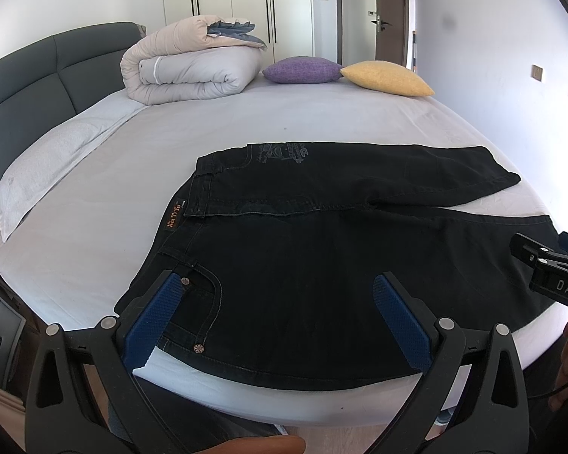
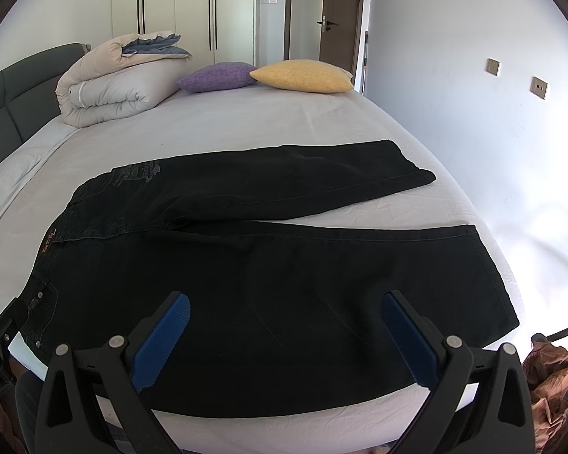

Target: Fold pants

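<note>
Black pants (image 1: 322,249) lie flat on the bed, waistband to the left, both legs stretched to the right and spread apart. They also show in the right wrist view (image 2: 269,261). My left gripper (image 1: 278,289) is open and empty, hovering over the near hip pocket and upper near leg. My right gripper (image 2: 284,308) is open and empty, hovering over the middle of the near leg. The right gripper's body shows at the right edge of the left wrist view (image 1: 553,272).
The bed (image 1: 246,121) has a light sheet. A rolled duvet (image 1: 193,72), a purple cushion (image 1: 301,70) and a yellow cushion (image 1: 388,77) lie at the far side. A white pillow (image 1: 45,166) and grey headboard (image 1: 26,87) are on the left. Brown cloth (image 2: 549,386) lies by the bed's near right.
</note>
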Demonstrator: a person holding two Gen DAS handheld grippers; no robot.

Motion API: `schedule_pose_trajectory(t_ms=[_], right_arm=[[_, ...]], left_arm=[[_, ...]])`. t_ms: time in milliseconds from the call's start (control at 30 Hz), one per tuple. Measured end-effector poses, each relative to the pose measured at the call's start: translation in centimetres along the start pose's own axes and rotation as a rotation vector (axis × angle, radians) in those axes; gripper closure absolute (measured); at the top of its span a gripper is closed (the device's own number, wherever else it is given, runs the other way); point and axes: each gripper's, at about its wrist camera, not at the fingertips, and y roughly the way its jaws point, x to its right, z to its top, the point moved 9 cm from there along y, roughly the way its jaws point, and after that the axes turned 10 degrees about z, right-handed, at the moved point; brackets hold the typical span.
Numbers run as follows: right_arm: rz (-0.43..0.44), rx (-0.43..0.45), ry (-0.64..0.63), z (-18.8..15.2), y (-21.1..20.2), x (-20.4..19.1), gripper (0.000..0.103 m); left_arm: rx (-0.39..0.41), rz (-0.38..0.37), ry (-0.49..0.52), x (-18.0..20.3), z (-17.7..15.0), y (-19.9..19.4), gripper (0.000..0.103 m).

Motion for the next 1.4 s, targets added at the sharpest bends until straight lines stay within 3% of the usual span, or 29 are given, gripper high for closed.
schedule_pose_trajectory(t_ms=[833,1400], right_arm=[[0.000,-0.003,0.000,-0.3,0.1,-0.1,0.000],[0.001,-0.006,-0.001,-0.9,0.8,-1.1,0.000]], left_arm=[[-0.010,-0.002,-0.003,1.6,-1.3,1.3,0.000],[-0.037,-0.035,-0.026,0.6,-1.4,1.5,0.000]])
